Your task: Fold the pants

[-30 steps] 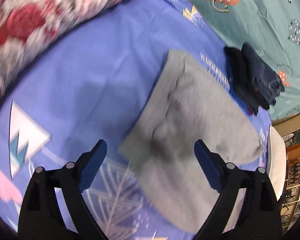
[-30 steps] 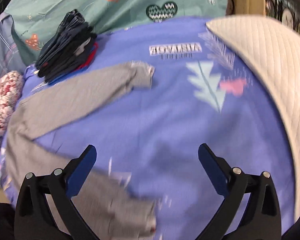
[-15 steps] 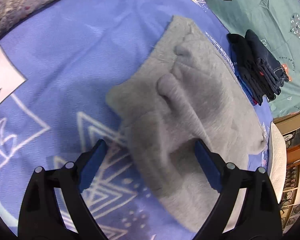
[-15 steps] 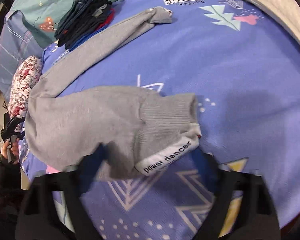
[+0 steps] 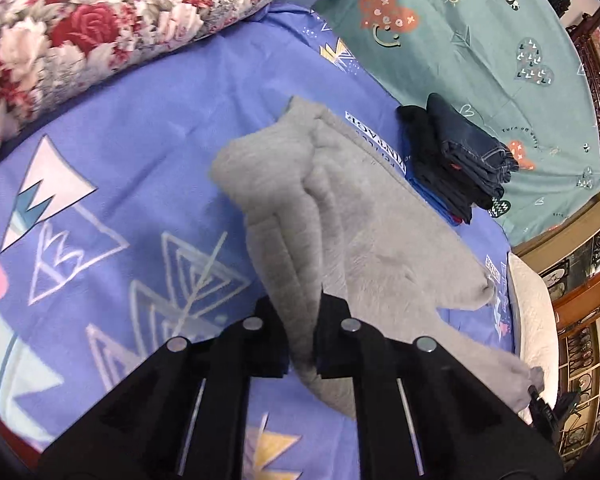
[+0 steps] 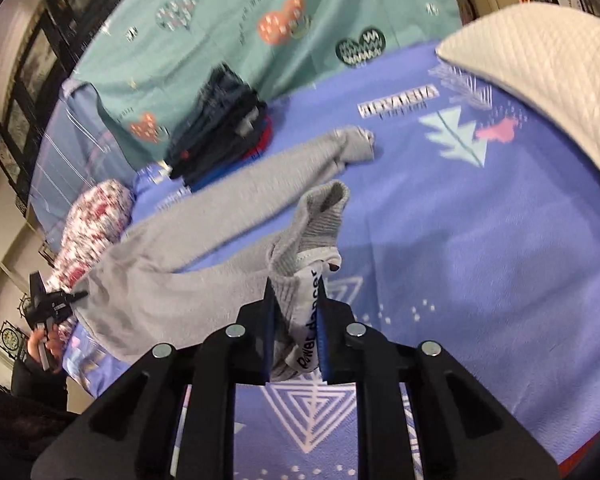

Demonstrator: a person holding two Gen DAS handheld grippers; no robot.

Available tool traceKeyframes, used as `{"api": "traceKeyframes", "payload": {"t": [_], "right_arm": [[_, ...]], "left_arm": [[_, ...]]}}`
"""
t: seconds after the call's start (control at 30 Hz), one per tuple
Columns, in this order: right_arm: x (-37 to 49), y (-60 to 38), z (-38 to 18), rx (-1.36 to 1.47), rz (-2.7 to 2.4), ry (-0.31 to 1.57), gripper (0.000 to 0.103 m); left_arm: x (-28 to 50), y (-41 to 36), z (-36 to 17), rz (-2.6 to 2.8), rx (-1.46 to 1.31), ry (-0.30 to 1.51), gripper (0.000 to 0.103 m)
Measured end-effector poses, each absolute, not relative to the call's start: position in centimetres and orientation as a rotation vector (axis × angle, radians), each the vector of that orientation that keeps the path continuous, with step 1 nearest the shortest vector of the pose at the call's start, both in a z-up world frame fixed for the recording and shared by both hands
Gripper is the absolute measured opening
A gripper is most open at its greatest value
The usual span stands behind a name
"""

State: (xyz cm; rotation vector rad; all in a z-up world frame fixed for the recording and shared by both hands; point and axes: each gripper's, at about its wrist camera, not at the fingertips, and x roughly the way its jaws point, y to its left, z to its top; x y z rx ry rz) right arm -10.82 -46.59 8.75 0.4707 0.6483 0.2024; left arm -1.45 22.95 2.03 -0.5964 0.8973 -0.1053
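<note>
Between the left tool's (image 5: 302,334) closed jaws sits a thick fold of the grey pants (image 5: 340,216), which trail ahead across the bed (image 5: 140,128). They look soft, limp and light, likely to sag unless pinched at edges. Ahead and right lies a dark folded pile (image 5: 456,160). The right tool (image 6: 294,334) clamps the ribbed cuff (image 6: 320,216), angled low over the bed.

Open room: bare blue sheet (image 5: 148,128) at 9 o'clock.
Obstacles: folded dark clothes stack (image 5: 456,160) at 1 o'clock; floral pillow (image 5: 100,28) at 11 o'clock.
</note>
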Motion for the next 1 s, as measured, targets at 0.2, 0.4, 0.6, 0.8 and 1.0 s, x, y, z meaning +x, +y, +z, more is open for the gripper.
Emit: {"api": "traceKeyframes", "payload": {"t": [0.2, 0.4, 0.6, 0.8, 1.0], "right_arm": [[-11.2, -48.3, 6.7, 0.486, 0.177, 0.75, 0.017], [-11.4, -46.9, 2.6, 0.318, 0.013, 0.868, 0.05], [-14.0, -46.9, 8.3, 0.307, -0.018, 0.646, 0.058], [-10.5, -42.3, 5.3, 0.285, 0.181, 0.829, 0.06], [-9.7, -42.1, 2.6, 0.316, 0.19, 0.905, 0.062]], "left_arm": [[-3.9, 23.0, -3.4, -0.042, -0.563, 1.033, 0.008], [-4.5, 23.4, -3.6, 0.003, -0.506, 1.067, 0.032], [-5.9, 22.4, 2.0, 0.005, -0.382, 0.936, 0.052], [-3.2, 17.0, -1.6, -0.112, -0.264, 1.041, 0.066], [-2.7, 17.7, -1.6, -0.163, -0.287, 1.066, 0.072]]}}
